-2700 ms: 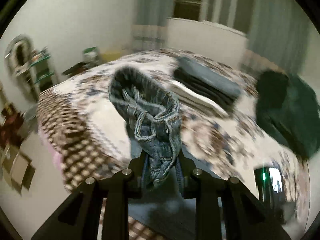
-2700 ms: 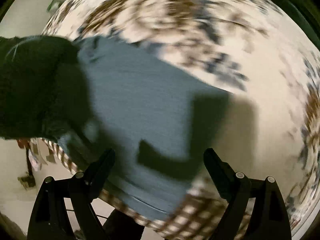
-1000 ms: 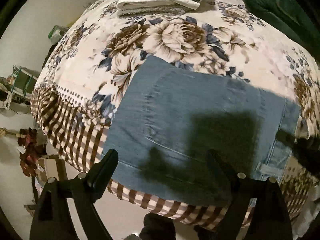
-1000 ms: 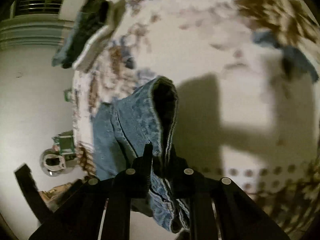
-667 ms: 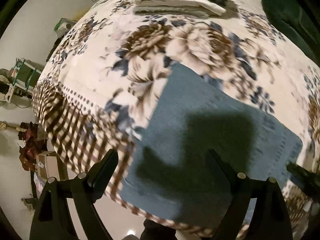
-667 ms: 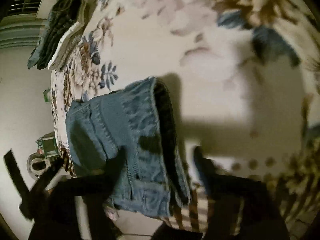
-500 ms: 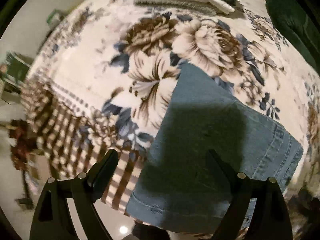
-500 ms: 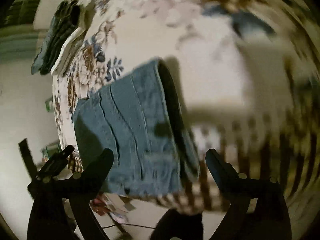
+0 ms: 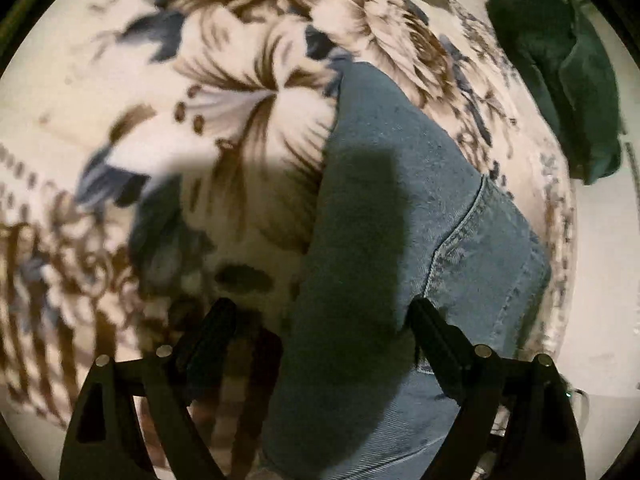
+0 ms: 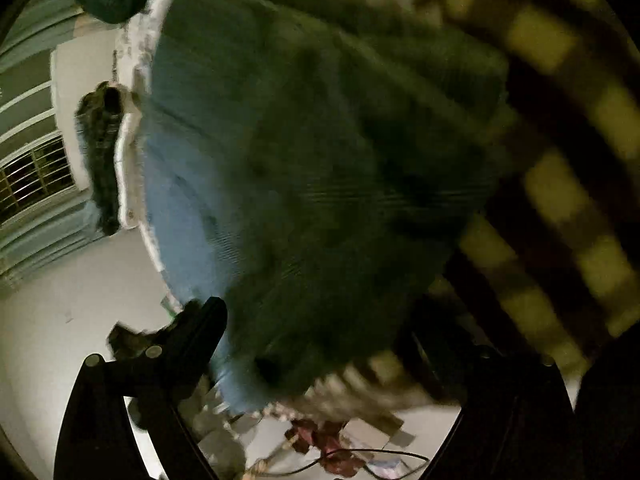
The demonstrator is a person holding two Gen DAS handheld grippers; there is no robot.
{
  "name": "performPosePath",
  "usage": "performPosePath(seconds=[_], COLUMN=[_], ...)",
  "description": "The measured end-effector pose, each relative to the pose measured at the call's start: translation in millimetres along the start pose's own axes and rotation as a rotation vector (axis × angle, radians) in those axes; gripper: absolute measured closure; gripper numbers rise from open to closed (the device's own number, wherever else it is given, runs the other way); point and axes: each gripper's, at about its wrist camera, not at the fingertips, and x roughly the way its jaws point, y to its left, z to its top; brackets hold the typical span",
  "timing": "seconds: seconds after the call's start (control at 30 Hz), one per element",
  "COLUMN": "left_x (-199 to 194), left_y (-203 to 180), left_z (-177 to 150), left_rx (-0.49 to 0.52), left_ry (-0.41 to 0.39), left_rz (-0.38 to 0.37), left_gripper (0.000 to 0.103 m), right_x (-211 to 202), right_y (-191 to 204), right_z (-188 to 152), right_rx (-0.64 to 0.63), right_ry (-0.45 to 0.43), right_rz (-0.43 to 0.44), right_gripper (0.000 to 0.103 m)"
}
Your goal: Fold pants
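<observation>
The folded blue jeans (image 9: 400, 240) lie flat on the floral bedspread (image 9: 240, 100) near the bed's front edge. My left gripper (image 9: 320, 320) is open and empty, low over the left edge of the jeans, one finger over the bedspread and the other over the denim. In the right wrist view the jeans (image 10: 300, 160) fill the middle, blurred and in shadow. My right gripper (image 10: 316, 324) is open and empty, close to the jeans' near end at the bed's edge.
A dark green garment (image 9: 560, 60) lies at the far right of the bed. A stack of folded clothes (image 10: 104, 152) sits farther back. The checked hem of the bedspread (image 10: 560, 160) hangs over the bed's edge. A window with bars (image 10: 32, 176) is behind.
My right gripper has let go of the jeans' waistband and opened, then swung round low at the bed's edge. My left gripper stayed open and moved in closer over the jeans' left edge.
</observation>
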Motion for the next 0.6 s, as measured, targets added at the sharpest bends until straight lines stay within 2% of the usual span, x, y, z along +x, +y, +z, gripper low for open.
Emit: performPosePath(seconds=[0.07, 0.17, 0.23, 0.27, 0.3, 0.33, 0.43, 0.5, 0.57, 0.6], left_x=[2, 4, 5, 5, 8, 9, 9, 9, 8, 8], left_y=[7, 9, 12, 15, 15, 16, 21, 23, 23, 22], left_z=[0, 2, 3, 2, 3, 3, 1, 2, 2, 2], left_rx=[0.008, 0.035, 0.041, 0.041, 0.045, 0.048, 0.036, 0.02, 0.012, 0.009], left_ry=[0.006, 0.005, 0.004, 0.005, 0.009, 0.009, -0.009, -0.012, -0.015, -0.021], left_rz=[-0.036, -0.062, -0.081, -0.091, -0.1, -0.103, -0.125, -0.142, -0.158, -0.161], left_gripper=[0.014, 0.013, 0.013, 0.011, 0.01, 0.01, 0.009, 0.009, 0.01, 0.012], right_x=[4, 10, 10, 11, 15, 20, 25, 21, 18, 18], right_y=[1, 9, 15, 15, 14, 12, 15, 24, 34, 37], right_z=[-3, -7, -9, -9, -7, -4, 1, 0, -4, -5], right_rx=[0.02, 0.016, -0.025, -0.056, -0.085, -0.087, -0.03, -0.027, -0.055, -0.068], right_ry=[-0.034, 0.008, 0.019, 0.018, 0.016, 0.018, 0.007, -0.01, -0.029, -0.035], right_rz=[0.016, 0.131, 0.172, 0.152, 0.097, 0.092, 0.106, 0.155, 0.214, 0.217], right_gripper=[0.006, 0.005, 0.006, 0.006, 0.006, 0.006, 0.005, 0.006, 0.011, 0.021])
